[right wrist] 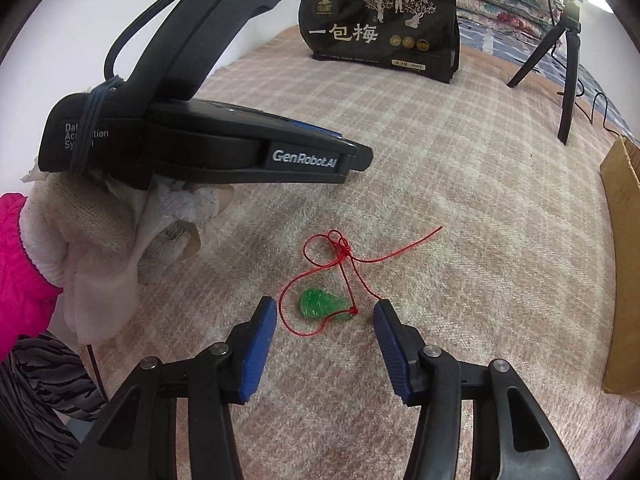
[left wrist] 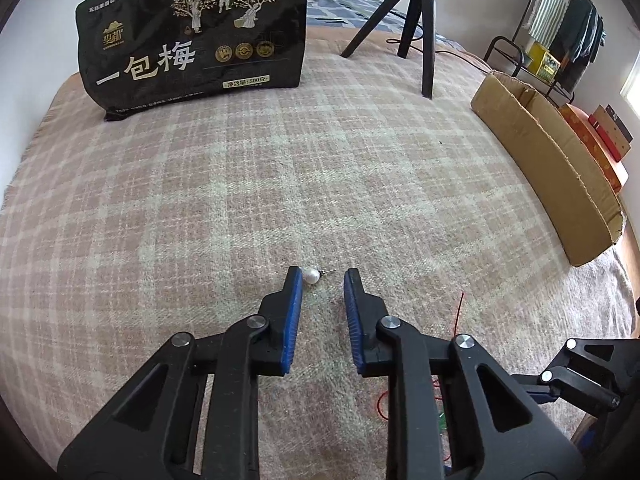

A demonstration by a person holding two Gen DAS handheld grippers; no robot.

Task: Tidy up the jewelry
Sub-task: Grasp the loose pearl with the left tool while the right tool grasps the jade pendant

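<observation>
Left wrist view: my left hand-held gripper (left wrist: 321,276) points down at the plaid blanket (left wrist: 240,184), its blue pads apart with a gap between them. One pearl stud earring (left wrist: 312,276) lies on the blanket between the fingertips, touching or just beside the left pad and clear of the right one, its pin pointing right. Nothing is gripped.

In the right wrist view, my right hand-held gripper (right wrist: 325,309) stands wider open. One green pendant (right wrist: 320,304) on one red cord (right wrist: 340,256) lies between and slightly beyond its tips, untouched by either pad; the cord loops to the left and trails off far right. To the left I see my left hand (right wrist: 100,240) in a white knitted glove with a pink sleeve, holding the other tool.

So I count two pieces of jewelry, two grippers, one black snack bag (left wrist: 192,36) standing at the far left, one black tripod (left wrist: 412,20) at the far right, and one cardboard box (left wrist: 548,168) along the right edge.

All of it rests on a bed, with folded bedding at the far end, white walls and a clothes rack (left wrist: 560,40) to the right.
</observation>
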